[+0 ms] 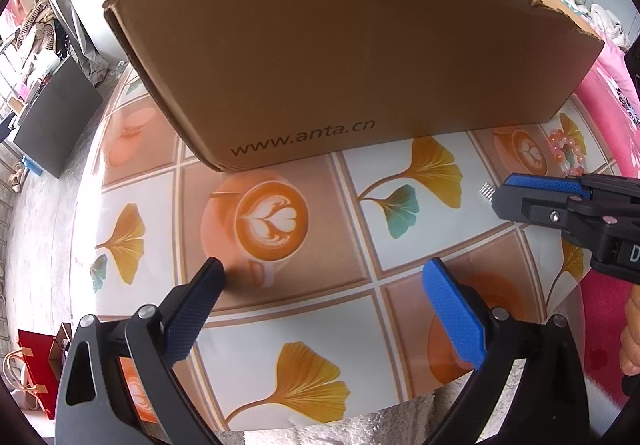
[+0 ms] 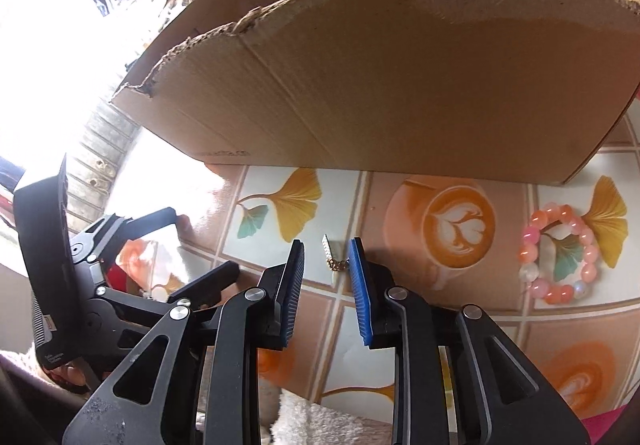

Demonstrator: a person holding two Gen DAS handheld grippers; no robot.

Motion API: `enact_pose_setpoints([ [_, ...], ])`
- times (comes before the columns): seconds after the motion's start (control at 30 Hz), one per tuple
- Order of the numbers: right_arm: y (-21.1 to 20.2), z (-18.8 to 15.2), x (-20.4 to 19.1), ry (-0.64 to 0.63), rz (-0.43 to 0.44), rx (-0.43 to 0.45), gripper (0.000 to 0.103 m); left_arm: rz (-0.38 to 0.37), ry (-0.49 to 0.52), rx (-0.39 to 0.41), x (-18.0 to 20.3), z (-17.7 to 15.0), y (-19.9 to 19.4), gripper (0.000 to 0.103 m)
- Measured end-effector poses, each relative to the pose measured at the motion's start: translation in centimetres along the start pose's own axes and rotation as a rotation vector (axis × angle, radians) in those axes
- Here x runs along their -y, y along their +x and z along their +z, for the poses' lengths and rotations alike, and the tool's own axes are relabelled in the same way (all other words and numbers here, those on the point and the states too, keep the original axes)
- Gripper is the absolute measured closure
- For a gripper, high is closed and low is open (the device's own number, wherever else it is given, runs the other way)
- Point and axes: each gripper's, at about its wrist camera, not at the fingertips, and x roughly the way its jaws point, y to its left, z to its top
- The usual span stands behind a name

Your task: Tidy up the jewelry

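The table (image 1: 280, 329) is covered with a glossy sheet printed in squares, some with yellow ginkgo leaves and some with cups of latte art. At the far side a brown cardboard box (image 1: 352, 57) with torn upper edges stands on it. Near the right edge lies a bracelet (image 2: 560, 253) of pink and orange beads, in a ring. Left of it, well apart, lies a small metal pendant (image 2: 329, 249) with a short chain.
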Motion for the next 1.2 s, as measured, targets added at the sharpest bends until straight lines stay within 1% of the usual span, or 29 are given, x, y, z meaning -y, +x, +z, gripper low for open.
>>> enact_pose_setpoints([
  [0.1, -0.4, -0.1, 0.2, 0.005, -0.011, 0.015, 0.078, 0.002, -0.001, 0.000, 0.3, -0.2, -0.2, 0.006],
  [0.17, -1.1, -0.1, 0.4, 0.018, -0.022, 0.031, 0.076, 0.003, -0.003, 0.000, 0.3, -0.2, -0.1, 0.006],
  [0.3, -3.2, -0.4, 1.1, 0.018, -0.065, 0.066, 0.066, 0.004, -0.005, 0.001, 0.3, -0.2, 0.0, 0.006],
  [0.4, -4.7, -0.4, 1.6, 0.010, -0.099, 0.091, 0.065, 0.004, -0.008, 0.004, 0.3, -0.2, -0.1, 0.006],
  [0.47, -5.6, -0.8, 1.6, -0.002, -0.135, 0.108, 0.065, 0.001, -0.009, 0.007, 0.2, -0.3, -0.1, 0.006],
  [0.57, -6.9, -1.8, 1.7, -0.030, -0.225, 0.132, 0.065, -0.002, -0.013, 0.010, 0.2, -0.3, -0.2, 0.006],
  [0.7, -7.9, -2.4, 3.4, -0.019, -0.331, 0.153, 0.065, -0.004, -0.021, 0.016, 0.2, -0.4, -0.1, 0.005],
  [0.8, -7.6, -2.0, 4.4, -0.016, -0.356, 0.150, 0.066, 0.000, -0.022, 0.025, 0.0, -0.5, 0.0, 0.005],
  [0.87, -6.8, -1.6, 5.0, -0.028, -0.368, 0.129, 0.067, 0.001, -0.022, 0.032, 0.2, -0.8, -0.1, 0.005],
  [0.9, -5.3, -1.3, 4.4, -0.033, -0.369, 0.118, 0.069, -0.001, -0.023, 0.035, 0.2, -0.9, -0.1, 0.005],
  [0.97, -4.2, -1.1, 4.4, -0.052, -0.382, 0.100, 0.071, -0.004, -0.020, 0.042, 0.2, -1.1, -0.1, 0.005],
  [1.07, -2.6, -0.9, 4.6, -0.060, -0.414, 0.075, 0.081, -0.007, 0.012, 0.069, 0.4, -1.3, -0.2, 0.005],
  [1.1, -2.7, -0.9, 4.6, -0.059, -0.418, 0.085, 0.085, -0.004, 0.030, 0.076, 0.5, -1.3, -0.2, 0.005],
  [1.17, -2.8, -1.0, 4.9, -0.049, -0.414, 0.087, 0.095, 0.008, 0.067, 0.086, 1.0, -1.2, -0.4, 0.005],
  [1.2, -2.9, -1.1, 5.1, -0.038, -0.405, 0.091, 0.095, 0.016, 0.089, 0.097, 1.3, -1.1, -0.5, 0.005],
])
